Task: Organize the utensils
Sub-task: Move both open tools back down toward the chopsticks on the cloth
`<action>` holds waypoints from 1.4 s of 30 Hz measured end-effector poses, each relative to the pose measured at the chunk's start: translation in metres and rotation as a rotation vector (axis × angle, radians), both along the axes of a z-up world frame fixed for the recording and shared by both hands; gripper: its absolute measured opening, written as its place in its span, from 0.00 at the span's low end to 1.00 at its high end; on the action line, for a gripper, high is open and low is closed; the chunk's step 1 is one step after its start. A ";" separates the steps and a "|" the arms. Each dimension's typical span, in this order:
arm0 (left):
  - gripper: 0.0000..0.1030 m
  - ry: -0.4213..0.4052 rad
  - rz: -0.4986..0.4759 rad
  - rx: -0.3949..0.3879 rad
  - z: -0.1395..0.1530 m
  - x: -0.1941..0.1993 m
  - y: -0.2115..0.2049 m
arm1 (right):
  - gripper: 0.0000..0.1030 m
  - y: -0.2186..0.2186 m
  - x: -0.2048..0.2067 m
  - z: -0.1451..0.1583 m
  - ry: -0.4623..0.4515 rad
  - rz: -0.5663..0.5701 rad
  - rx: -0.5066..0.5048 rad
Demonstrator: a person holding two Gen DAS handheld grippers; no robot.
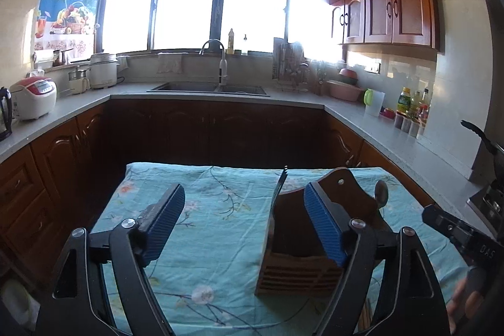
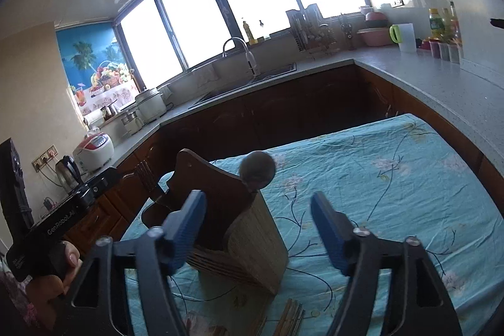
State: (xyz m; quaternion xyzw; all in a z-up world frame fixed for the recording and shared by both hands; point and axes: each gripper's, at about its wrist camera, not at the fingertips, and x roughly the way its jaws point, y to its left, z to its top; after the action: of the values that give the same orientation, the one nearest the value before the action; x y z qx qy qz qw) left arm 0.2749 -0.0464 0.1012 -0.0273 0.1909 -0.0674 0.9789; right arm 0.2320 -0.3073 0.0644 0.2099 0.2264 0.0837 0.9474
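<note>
You held the left gripper (image 1: 244, 221) and right gripper (image 2: 256, 227) with jaws spread and empty, since the fork (image 1: 281, 183) and spoon (image 2: 257, 169) already stood in the wooden holder (image 1: 299, 247) on the cloth-covered counter (image 1: 217, 203).

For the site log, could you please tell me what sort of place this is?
A home kitchen, most likely: a sink with a tap under the window, wooden wall cupboards, and a rice cooker on the counter.

Table under a turquoise floral cloth (image 1: 220, 203), bearing a wooden utensil holder (image 1: 296, 270) at near right, with chopsticks (image 2: 291, 317) nearer.
</note>
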 end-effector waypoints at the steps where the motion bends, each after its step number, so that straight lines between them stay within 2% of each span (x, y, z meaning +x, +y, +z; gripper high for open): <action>1: 0.84 0.005 0.011 -0.003 0.000 -0.004 0.004 | 0.83 -0.003 -0.006 0.000 -0.007 -0.006 0.004; 10: 0.85 0.128 0.052 -0.058 -0.030 -0.052 0.036 | 0.87 -0.014 -0.058 -0.008 0.014 -0.044 0.022; 16: 0.85 0.231 0.048 -0.078 -0.061 -0.083 0.039 | 0.87 -0.012 -0.089 -0.028 0.066 -0.046 0.038; 22: 0.85 0.294 0.040 -0.082 -0.082 -0.103 0.035 | 0.87 -0.010 -0.112 -0.051 0.122 -0.049 0.056; 31: 0.85 0.348 0.032 -0.063 -0.097 -0.112 0.031 | 0.87 -0.007 -0.121 -0.066 0.173 -0.062 0.049; 42: 0.85 0.425 -0.001 -0.061 -0.107 -0.097 0.018 | 0.85 0.001 -0.106 -0.071 0.223 -0.047 0.027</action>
State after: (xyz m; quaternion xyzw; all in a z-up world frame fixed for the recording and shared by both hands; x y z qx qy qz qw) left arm 0.1778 -0.0287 -0.0053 -0.0703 0.3911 -0.0664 0.9152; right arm 0.1262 -0.3062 -0.0069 0.2360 0.3243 0.0407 0.9152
